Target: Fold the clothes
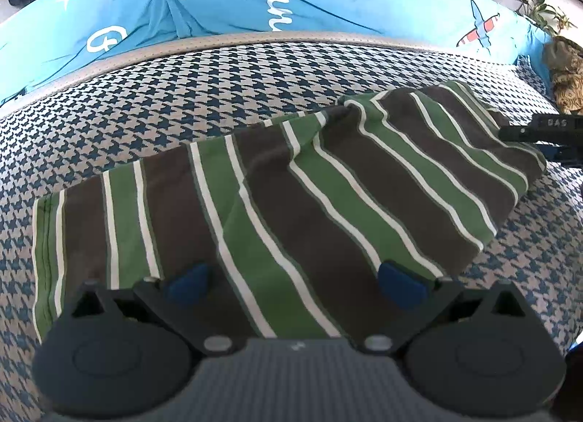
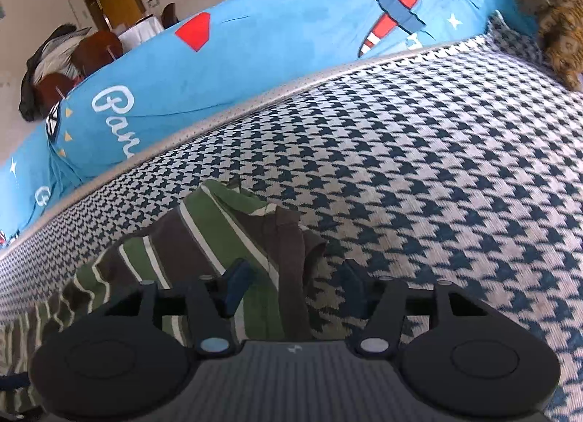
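Two grippers: left gripper [image 1: 293, 281] wide open, empty, over the green-and-brown striped cotton garment [image 1: 277, 196], long axis eight-to-two o'clock; right gripper [image 2: 291, 285] half-open, probably gripping nothing, hem edge between its fingers.

Striped garment [image 1: 291, 203]: brown and green bands divided by thin white lines. Laid folded on houndstooth cover [image 1: 182, 94], well short of its far piped edge. Upper layer turned over diagonally, ridge bunched near far edge. One end [image 2: 277, 236] rumpled, layers seen stacked.
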